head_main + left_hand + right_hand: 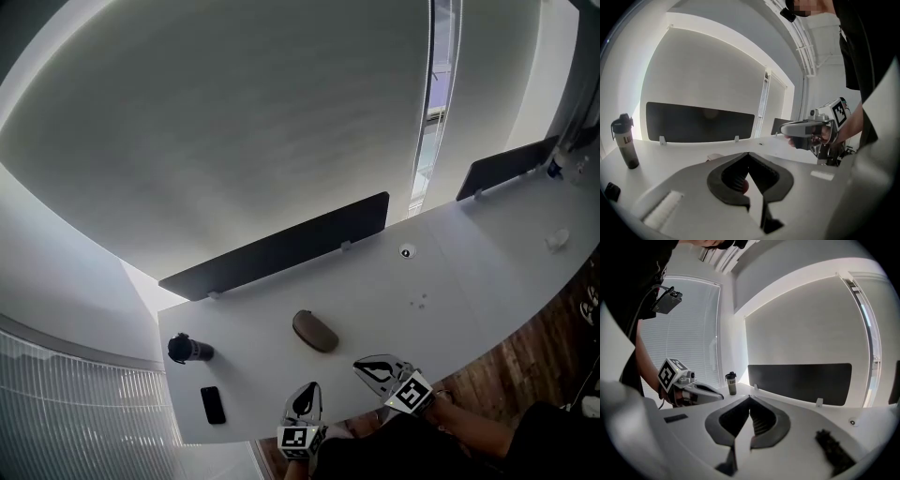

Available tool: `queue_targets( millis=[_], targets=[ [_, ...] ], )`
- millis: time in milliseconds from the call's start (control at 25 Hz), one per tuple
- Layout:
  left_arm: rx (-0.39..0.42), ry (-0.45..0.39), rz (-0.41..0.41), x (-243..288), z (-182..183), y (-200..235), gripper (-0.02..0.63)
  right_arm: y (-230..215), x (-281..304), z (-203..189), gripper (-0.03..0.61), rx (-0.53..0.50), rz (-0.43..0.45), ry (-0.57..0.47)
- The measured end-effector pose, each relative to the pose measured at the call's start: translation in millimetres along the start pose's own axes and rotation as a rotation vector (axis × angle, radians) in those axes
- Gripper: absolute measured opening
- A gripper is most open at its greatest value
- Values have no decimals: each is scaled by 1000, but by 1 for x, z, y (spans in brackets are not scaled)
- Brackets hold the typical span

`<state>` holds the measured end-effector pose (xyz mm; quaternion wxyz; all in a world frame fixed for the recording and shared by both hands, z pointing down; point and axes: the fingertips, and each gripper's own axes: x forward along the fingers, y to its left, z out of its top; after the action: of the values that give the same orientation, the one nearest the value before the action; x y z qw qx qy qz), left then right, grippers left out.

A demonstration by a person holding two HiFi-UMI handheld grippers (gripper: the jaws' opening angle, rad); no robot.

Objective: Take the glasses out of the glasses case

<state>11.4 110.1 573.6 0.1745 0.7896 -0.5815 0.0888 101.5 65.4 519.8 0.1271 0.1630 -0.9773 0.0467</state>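
Note:
The brown oval glasses case (315, 331) lies closed on the white desk (469, 281). Both grippers hover over the desk's near edge, just short of the case. My left gripper (311, 386) points straight at it, jaws shut and empty. In the left gripper view my left gripper (748, 153) hides the case almost wholly. My right gripper (360, 365) is to the case's right, shut on nothing. In the right gripper view, beyond my right gripper (750, 397), the case (834, 452) is a dark blurred shape low on the right. No glasses are visible.
A black bottle (188, 350) lies or stands at the desk's left end, and a black phone (213, 405) lies near the left front corner. Dark divider panels (281, 248) line the far edge. A round cable hole (406, 251) sits farther right.

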Motion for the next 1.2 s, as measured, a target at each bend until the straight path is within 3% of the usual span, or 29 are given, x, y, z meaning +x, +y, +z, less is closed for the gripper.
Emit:
queue_targets(
  millis=[200,480,680,880,1200],
  targets=[
    [-9,89,-51,28,-46,27,9,-11,30,-9,5,-32,-20,76],
    [-67,153,-89,64,-74,51,9,-10,74,-29,5,-75,-32,194],
    [-307,195,-39,84,-88,80,9,-19,105,-44,5,-87,-40,256],
    [-526,341,-10,100,-119,101,18,-32,133,-60,5,-150,-3,338],
    [-652,325,-84,125,-111,105,60,-54,163,-55,5,-211,26,383]
  ],
)
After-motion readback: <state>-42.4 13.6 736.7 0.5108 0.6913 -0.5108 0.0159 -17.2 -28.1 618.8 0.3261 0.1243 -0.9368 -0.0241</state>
